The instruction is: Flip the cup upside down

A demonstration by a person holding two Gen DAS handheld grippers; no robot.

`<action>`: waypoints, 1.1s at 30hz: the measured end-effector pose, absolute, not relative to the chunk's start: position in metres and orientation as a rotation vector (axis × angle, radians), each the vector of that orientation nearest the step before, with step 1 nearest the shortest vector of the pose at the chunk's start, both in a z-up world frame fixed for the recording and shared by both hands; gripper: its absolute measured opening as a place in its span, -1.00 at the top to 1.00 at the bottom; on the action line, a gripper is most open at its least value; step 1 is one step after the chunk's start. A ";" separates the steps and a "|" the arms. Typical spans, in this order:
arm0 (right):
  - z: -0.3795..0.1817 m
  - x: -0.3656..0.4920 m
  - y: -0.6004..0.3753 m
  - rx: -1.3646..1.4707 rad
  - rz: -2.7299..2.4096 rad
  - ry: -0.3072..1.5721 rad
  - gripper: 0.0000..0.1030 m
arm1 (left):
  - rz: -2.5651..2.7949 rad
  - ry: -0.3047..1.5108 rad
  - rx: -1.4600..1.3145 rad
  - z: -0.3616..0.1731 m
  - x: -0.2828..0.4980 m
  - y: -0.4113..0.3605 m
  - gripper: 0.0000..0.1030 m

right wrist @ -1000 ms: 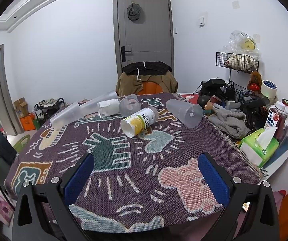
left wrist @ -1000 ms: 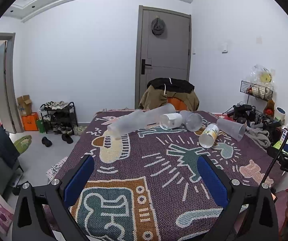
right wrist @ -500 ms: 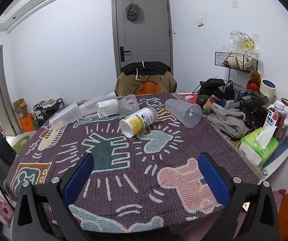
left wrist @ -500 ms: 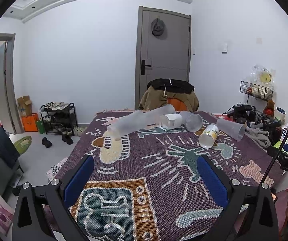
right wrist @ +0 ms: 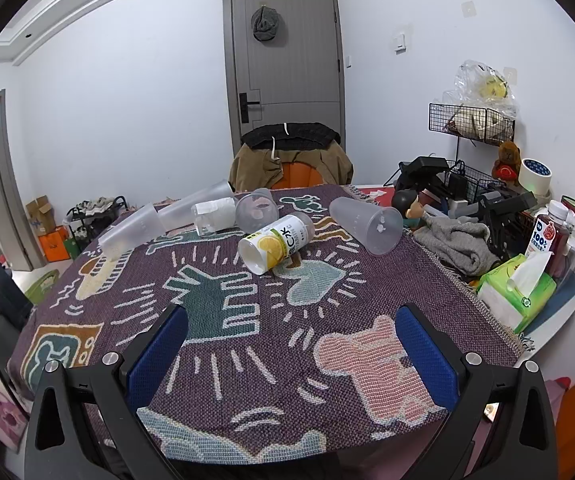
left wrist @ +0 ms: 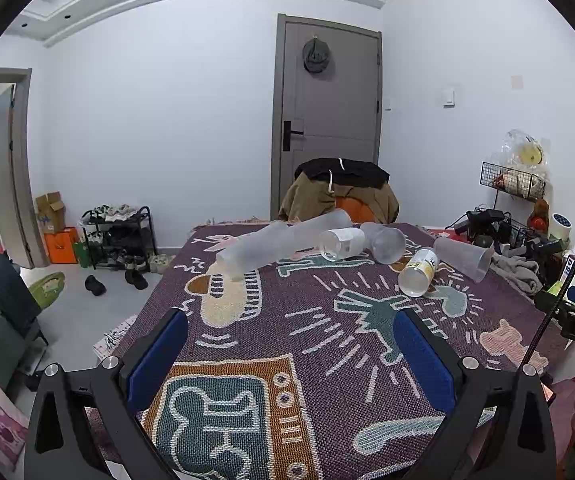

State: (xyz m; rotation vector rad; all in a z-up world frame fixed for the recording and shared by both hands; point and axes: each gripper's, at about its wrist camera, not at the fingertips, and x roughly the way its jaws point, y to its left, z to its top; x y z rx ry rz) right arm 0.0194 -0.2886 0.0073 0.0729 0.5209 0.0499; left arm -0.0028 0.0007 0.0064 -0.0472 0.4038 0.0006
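Several cups lie on their sides at the far part of the patterned tablecloth (right wrist: 247, 320). A white cup with a lemon label (right wrist: 275, 242) lies nearest, also in the left wrist view (left wrist: 417, 272). A frosted cup (right wrist: 367, 224) lies to its right, base toward me. A stack of frosted cups (right wrist: 159, 220) lies at the left, long in the left wrist view (left wrist: 283, 244). A small clear cup (right wrist: 213, 216) and a round frosted cup (right wrist: 256, 212) lie behind. My left gripper (left wrist: 289, 360) and right gripper (right wrist: 291, 356) are open and empty above the near cloth.
A chair draped with jackets (right wrist: 291, 156) stands behind the table. Clutter fills the right edge: a grey cloth (right wrist: 455, 240), tissue box (right wrist: 515, 292), juice bottle (right wrist: 551, 236), wire racks (right wrist: 471, 120). A shoe rack (left wrist: 117, 232) stands on the floor at left.
Both grippers have stayed open. The right wrist view has shifted very slightly; the cups have not moved.
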 end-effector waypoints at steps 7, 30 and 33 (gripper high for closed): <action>0.007 0.019 -0.288 0.072 0.049 0.518 -1.00 | 0.000 0.403 -0.047 0.006 -0.003 0.001 -0.99; 0.013 0.031 -0.289 0.089 0.075 0.546 -1.00 | 0.005 0.404 -0.043 0.007 0.000 0.005 -0.99; 0.018 0.047 -0.294 0.137 0.103 0.568 -1.00 | 0.012 0.400 -0.041 0.007 0.005 0.009 -0.99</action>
